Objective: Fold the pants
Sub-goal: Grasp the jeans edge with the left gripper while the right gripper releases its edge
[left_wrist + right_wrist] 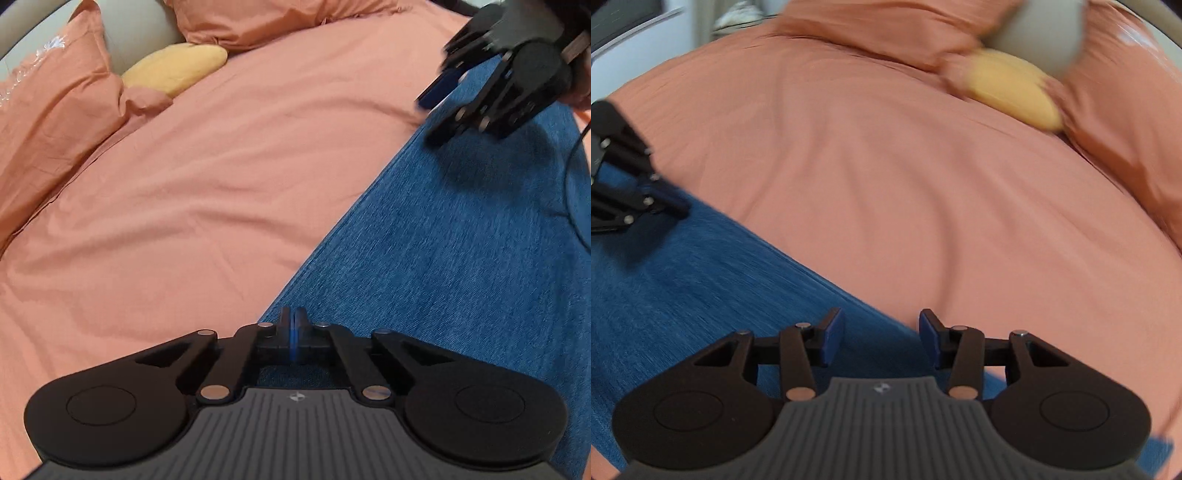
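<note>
Blue denim pants [461,258] lie flat on an orange bedsheet [192,206], their long edge running diagonally. My left gripper [293,325] is shut, its pads pressed together right at that edge; whether cloth is pinched between them I cannot tell. From the right wrist view the left gripper [670,201] shows at the left, its tips down on the pants [683,288]. My right gripper [882,332] is open above the pants' edge, with nothing pressed between its blue pads. In the left wrist view the right gripper [430,118] hovers blurred over the far part of the pants.
Orange pillows [48,122] and a yellow cushion [177,66] sit at the head of the bed, against a grey headboard [144,40]. A black cable [570,177] trails over the pants at the right. Wide bare sheet [905,192] lies beyond the pants.
</note>
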Tool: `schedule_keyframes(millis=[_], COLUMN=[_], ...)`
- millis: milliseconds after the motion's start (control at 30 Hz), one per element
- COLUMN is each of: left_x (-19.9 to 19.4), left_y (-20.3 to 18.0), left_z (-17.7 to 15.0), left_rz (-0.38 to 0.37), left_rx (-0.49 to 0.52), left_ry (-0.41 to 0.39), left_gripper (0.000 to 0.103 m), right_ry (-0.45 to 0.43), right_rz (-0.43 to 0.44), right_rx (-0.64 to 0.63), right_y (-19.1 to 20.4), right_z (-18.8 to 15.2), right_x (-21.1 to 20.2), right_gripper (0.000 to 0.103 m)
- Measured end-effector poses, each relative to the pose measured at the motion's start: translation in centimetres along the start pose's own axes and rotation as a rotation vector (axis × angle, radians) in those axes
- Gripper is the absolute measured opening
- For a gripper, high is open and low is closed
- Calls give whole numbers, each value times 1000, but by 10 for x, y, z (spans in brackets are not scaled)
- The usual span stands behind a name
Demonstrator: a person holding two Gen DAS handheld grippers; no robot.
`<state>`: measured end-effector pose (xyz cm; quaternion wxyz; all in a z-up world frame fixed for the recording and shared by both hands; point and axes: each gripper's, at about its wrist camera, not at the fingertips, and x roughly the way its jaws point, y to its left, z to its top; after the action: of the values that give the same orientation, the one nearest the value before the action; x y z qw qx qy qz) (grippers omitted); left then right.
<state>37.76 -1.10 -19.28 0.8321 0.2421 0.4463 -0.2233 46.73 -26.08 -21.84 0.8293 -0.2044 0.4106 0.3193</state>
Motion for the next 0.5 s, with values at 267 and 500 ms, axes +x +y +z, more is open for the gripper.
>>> schedule_keyframes(millis=[267,500], left_x=[-4,-1], left_y=[3,17], left_z=[6,-3], left_rz=[-3,-78], left_rx=[-12,29], left_ry=[-56,-29], left_gripper=[0,64], right_ry=[75,37], right_rz=[44,25], right_rx=[-184,-227], right_y=[26,28], right_z=[15,15], right_x=[25,2], right_gripper=[0,0])
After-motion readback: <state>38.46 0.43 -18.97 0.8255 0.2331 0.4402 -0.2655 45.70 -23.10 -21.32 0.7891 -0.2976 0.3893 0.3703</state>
